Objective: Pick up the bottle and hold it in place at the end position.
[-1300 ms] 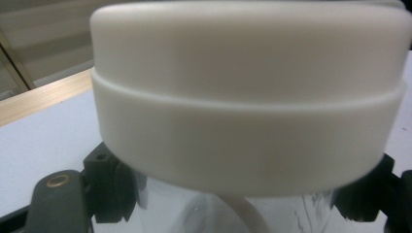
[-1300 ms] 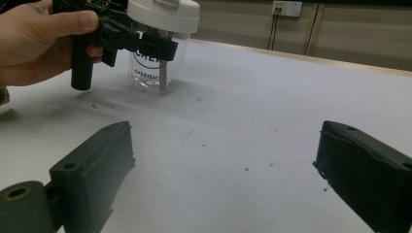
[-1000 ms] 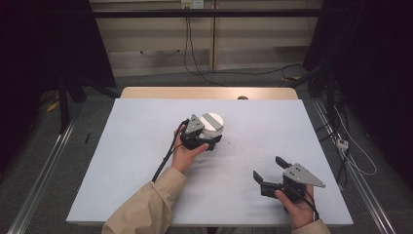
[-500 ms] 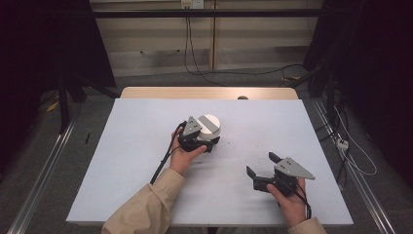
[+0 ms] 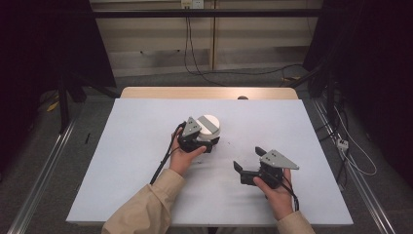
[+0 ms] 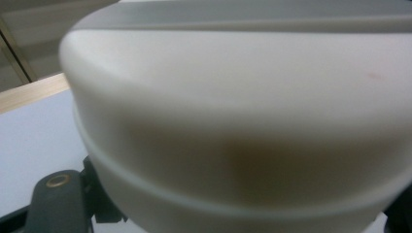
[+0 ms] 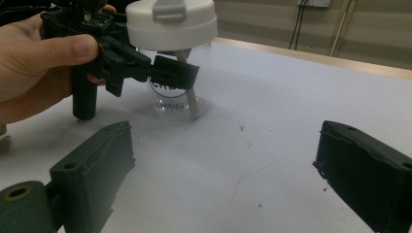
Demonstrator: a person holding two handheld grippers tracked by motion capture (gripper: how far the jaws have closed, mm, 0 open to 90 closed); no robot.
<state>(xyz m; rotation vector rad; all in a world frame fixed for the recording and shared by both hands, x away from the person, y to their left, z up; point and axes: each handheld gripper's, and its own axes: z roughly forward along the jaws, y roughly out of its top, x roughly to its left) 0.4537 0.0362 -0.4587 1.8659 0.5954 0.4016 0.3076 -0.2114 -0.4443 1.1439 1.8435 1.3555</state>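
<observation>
Right claw [image 5: 246, 160] moved toward cup [image 7: 172, 73], open, empty; left claw [image 7: 167, 73] grips cup, jaws partly hidden.

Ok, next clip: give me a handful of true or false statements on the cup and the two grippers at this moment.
1. The left gripper is clamped on the clear cup, below its white lid. True.
2. The right gripper holds the cup's lid. False: its jaws stand open over the bare table, with nothing between them.
3. The cup lies on its side. False: it stands upright on the table.
4. The lid is on the cup. True.
5. A straw-like stick leans inside the cup. True, as the right gripper view shows it.
6. Both grippers touch the cup. False: the right gripper is apart from it, nearer the person's edge of the table.
</observation>
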